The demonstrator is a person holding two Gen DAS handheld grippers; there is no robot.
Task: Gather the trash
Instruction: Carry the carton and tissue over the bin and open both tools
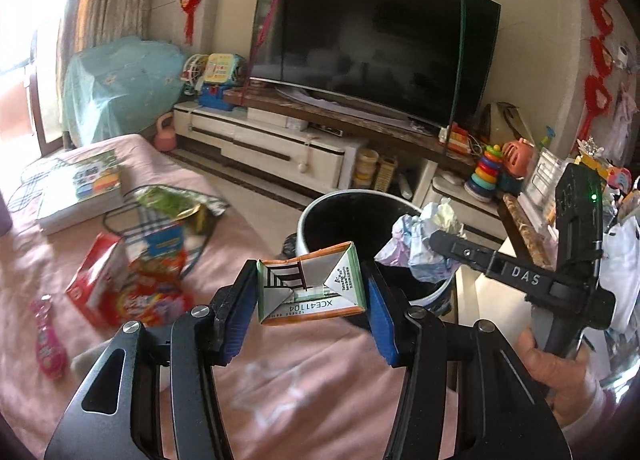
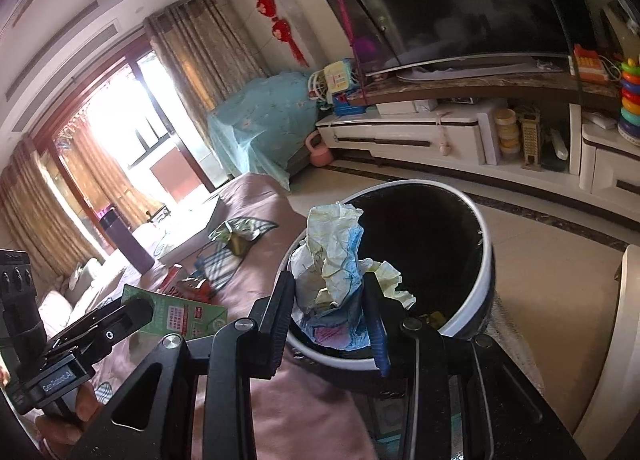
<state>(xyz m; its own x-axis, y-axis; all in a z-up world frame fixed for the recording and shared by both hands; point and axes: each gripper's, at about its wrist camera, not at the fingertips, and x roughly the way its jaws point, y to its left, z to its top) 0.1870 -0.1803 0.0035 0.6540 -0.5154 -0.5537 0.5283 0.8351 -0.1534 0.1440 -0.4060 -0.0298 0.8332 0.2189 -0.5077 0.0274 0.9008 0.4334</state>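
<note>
I have the left gripper point(image 1: 312, 292) clamped on a small carton point(image 1: 312, 286), its blue pads pressing the carton's two sides, so the folded base faces my camera. I hold it crosswise like that because the flat sides give the pads something to bite on. It hangs just short of the bin point(image 1: 360, 219), over the near edge of the pink bedspread point(image 1: 240, 380), not yet above the opening.

My right gripper point(image 2: 332, 292) is closed on a paper wad point(image 2: 336, 256), crumpled white, blue and pale yellow. In the right wrist view the wad sits over the bin's near rim, so I judge it is placed to fall inside once I let go. In the left wrist view the same wad shows at the tip of the right gripper, against the bin's right rim.

The bin is black inside with a white rim, and stands on the floor between the bed and the TV stand point(image 1: 280, 139). Something small and yellowish lies at its bottom; I can't tell what.

Count: two grippers, both loaded; one carton; one wad; one bin. Left of the bin on the bedspread I still see trash to fetch: one red box point(image 1: 104, 280), one green wrapper point(image 1: 168, 199), one pink packet point(image 1: 48, 340) and one colourful snack bag point(image 1: 156, 292). One book stack point(image 1: 80, 195) lies beyond them, which I take as no trash.
</note>
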